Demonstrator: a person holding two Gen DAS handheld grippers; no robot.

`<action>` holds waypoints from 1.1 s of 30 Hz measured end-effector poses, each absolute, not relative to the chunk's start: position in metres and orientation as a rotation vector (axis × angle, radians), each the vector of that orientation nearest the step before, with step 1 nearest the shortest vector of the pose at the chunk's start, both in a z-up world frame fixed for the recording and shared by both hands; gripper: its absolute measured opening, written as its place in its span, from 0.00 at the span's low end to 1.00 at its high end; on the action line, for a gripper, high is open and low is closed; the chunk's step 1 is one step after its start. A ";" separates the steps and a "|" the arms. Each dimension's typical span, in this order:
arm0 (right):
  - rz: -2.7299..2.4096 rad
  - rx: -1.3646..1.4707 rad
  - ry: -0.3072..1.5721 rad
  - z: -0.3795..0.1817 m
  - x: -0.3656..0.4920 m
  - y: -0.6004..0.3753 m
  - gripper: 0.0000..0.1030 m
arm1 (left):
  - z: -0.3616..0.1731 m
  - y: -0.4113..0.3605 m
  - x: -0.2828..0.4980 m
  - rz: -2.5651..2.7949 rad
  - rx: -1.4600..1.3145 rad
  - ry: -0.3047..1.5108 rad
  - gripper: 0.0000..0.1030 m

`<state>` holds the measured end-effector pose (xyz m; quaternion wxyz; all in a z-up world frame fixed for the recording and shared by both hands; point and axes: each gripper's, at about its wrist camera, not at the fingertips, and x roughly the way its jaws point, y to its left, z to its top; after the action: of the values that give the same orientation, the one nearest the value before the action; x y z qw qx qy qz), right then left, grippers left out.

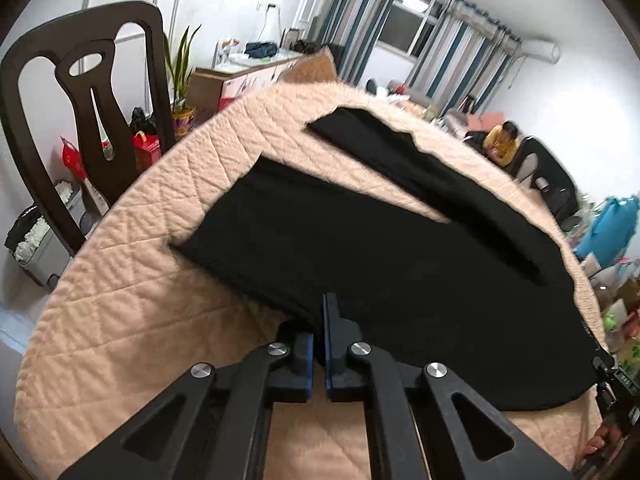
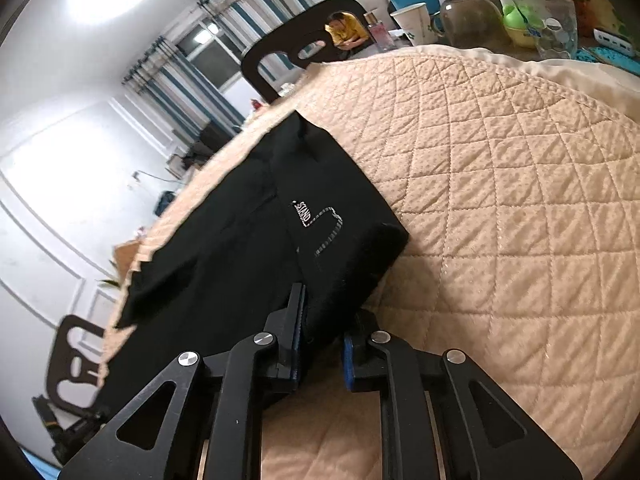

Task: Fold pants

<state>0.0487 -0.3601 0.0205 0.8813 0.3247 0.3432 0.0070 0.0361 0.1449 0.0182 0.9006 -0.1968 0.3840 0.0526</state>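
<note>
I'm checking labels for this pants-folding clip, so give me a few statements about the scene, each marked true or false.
1. The pants are black. True.
2. They lie on a bare wooden floor. False: they lie on a peach quilted cover.
3. The left tongs are shut on the pants' edge. True.
4. The right tongs hang clear of the fabric. False: black fabric sits between their pads.
5. White lettering shows on the pants in the right wrist view. True.
</note>
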 end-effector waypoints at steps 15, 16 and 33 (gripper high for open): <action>0.012 0.662 0.749 0.009 -0.047 -0.367 0.14 | 0.004 0.153 -0.032 0.071 -0.358 0.819 0.09; 0.011 0.653 0.750 0.011 -0.045 -0.365 0.16 | 0.007 0.153 -0.035 0.079 -0.351 0.813 0.10; -0.193 0.297 0.592 0.059 -0.060 -0.348 0.29 | 0.032 0.149 -0.036 0.126 -0.272 0.709 0.33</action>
<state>-0.0595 -0.3479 0.0590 0.9411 0.1457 0.2902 -0.0947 -0.0357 0.1495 0.0324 0.9269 -0.1327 0.3457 0.0613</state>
